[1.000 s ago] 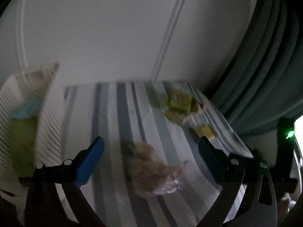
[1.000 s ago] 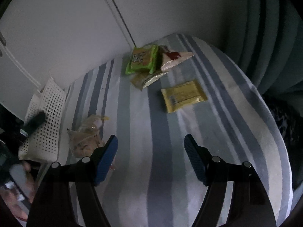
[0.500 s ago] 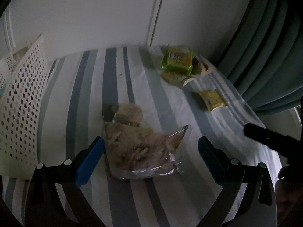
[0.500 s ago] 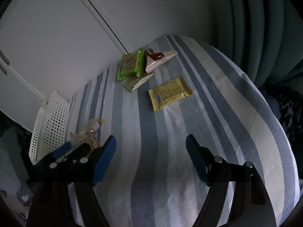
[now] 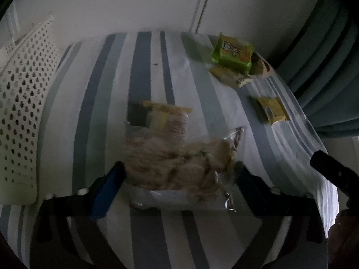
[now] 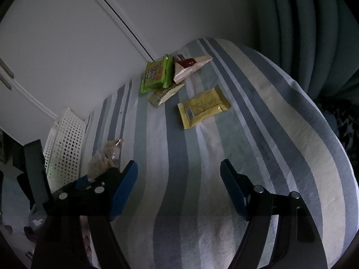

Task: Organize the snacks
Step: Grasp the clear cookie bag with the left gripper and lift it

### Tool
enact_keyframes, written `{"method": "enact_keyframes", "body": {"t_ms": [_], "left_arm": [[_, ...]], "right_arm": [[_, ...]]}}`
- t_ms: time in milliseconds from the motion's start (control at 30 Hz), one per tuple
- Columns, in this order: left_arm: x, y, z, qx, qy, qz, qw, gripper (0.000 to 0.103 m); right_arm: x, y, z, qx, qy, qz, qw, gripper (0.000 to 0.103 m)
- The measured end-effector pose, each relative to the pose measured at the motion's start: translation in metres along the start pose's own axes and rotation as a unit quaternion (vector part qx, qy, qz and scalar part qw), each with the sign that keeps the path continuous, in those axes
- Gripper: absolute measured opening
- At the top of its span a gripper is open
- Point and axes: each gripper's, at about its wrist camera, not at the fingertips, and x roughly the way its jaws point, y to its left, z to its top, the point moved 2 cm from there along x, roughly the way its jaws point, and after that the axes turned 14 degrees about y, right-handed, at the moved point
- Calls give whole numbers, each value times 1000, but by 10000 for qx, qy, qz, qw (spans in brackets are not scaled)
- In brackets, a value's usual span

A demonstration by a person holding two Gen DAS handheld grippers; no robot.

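A clear bag of beige snacks (image 5: 177,159) lies on the striped cloth, and my left gripper (image 5: 177,179) stands open with its blue fingertips on either side of the bag's near end. That bag (image 6: 105,157) shows small at the left in the right wrist view. My right gripper (image 6: 179,188) is open over bare cloth, holding nothing. Farther back lie a green packet (image 6: 156,74), a beige packet (image 6: 165,94), a white and red packet (image 6: 190,66) and a yellow packet (image 6: 203,108). The green packet (image 5: 233,53) and yellow packet (image 5: 271,109) also appear in the left wrist view.
A white perforated basket (image 5: 20,112) stands at the table's left edge; the same basket (image 6: 66,143) is beside the bag in the right wrist view. White cabinet doors (image 6: 67,33) rise behind the table and a teal curtain (image 6: 303,22) hangs at the right.
My left gripper has swung from the basket to the clear bag and moved in until its fingers flank it. The right gripper has hardly moved.
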Motion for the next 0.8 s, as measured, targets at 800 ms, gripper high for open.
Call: {"method": "enact_keyframes", "body": {"t_ms": [800], "left_arm": [[-134, 52, -2, -401, -1760, -28, 9836, 85]], "right_arm": [[52, 86, 21, -843, 560, 147, 9948, 75]]}}
